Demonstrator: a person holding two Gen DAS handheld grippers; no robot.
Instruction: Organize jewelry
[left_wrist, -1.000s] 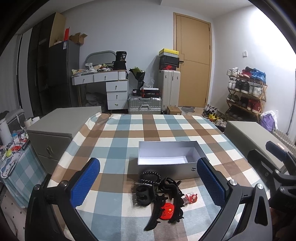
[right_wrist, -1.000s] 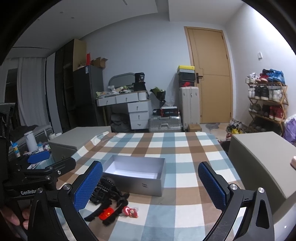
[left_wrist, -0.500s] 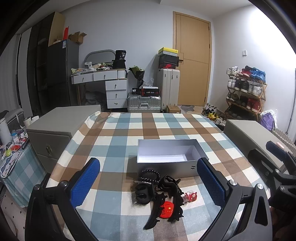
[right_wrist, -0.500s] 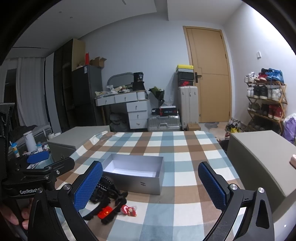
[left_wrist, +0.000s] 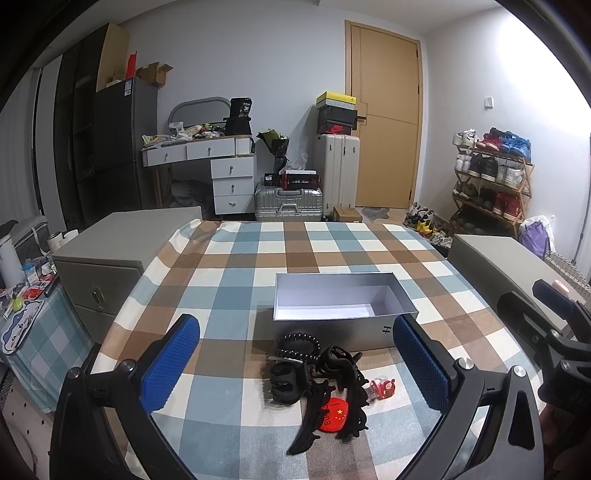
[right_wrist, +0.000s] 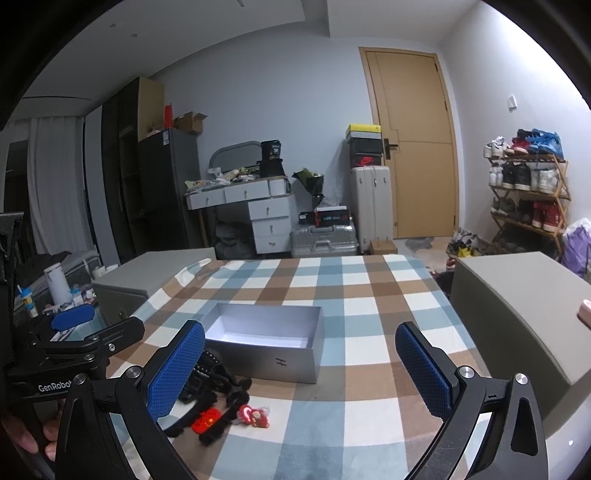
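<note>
An open, empty silver box (left_wrist: 343, 314) stands on the checked tablecloth (left_wrist: 236, 280); it also shows in the right wrist view (right_wrist: 266, 343). In front of it lies a pile of black hair claws (left_wrist: 317, 384), a black beaded bracelet (left_wrist: 299, 343), a red round badge (left_wrist: 334, 415) and a small red clip (left_wrist: 382, 387). The pile (right_wrist: 214, 384) and the red clip (right_wrist: 255, 415) show at lower left in the right wrist view. My left gripper (left_wrist: 295, 365) is open, above and around the pile. My right gripper (right_wrist: 301, 369) is open and empty, to the right of the pile.
Grey cabinets flank the table at left (left_wrist: 118, 247) and right (right_wrist: 517, 306). Behind are a white dresser (left_wrist: 221, 173), suitcases (left_wrist: 288, 203), a wooden door (left_wrist: 384, 129) and a shoe rack (left_wrist: 491, 181). The right gripper (left_wrist: 546, 325) shows at the left view's right edge.
Both grippers have shifted slightly; the box and pile sit a little higher in the left wrist view. Nothing was picked up or let go.
</note>
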